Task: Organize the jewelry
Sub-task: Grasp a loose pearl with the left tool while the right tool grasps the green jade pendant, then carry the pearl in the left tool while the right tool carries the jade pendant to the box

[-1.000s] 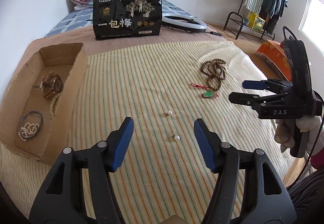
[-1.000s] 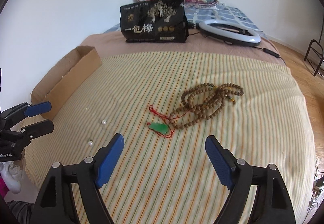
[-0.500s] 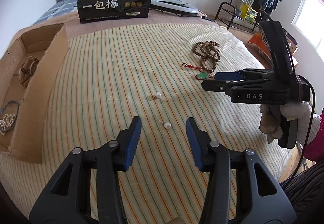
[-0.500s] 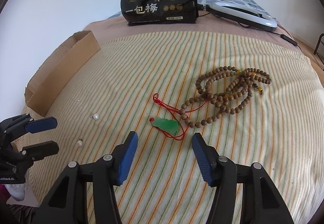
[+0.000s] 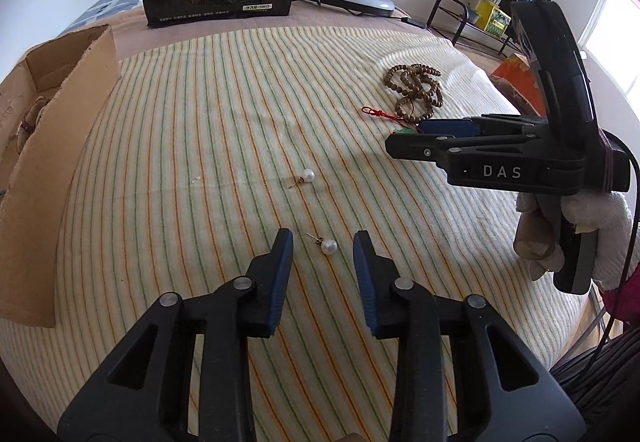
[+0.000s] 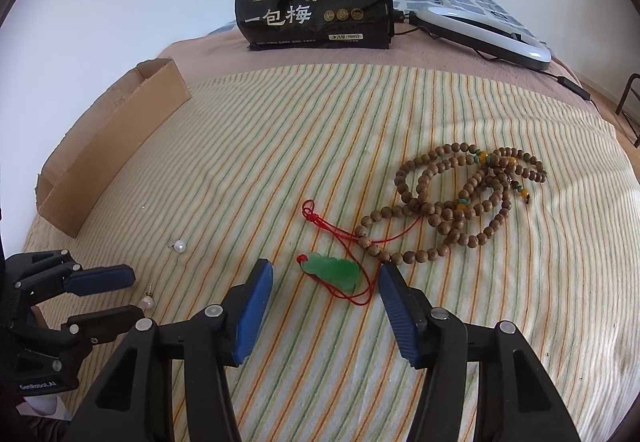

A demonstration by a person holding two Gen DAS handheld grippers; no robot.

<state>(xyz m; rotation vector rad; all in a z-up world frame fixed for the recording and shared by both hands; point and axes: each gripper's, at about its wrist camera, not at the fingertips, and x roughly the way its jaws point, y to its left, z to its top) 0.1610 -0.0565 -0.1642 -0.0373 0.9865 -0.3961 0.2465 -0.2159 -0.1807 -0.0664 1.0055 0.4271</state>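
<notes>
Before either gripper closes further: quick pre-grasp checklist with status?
1. Near pearl stud between left gripper jaws, which are closing, not yet touching it: ok.
2. Far stud outside the jaws: ok.
3. Jade pendant between right gripper jaws, untouched: ok.
4. Red cord free of the wooden beads: not ok, it runs under them.
5. Space free in box: cannot tell.

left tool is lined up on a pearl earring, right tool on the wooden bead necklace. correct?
Half right. The left tool, jaws closing, has the pearl earring between them, untouched. The right tool frames the green pendant, not the wooden bead necklace; the right wrist view shows it.
</notes>
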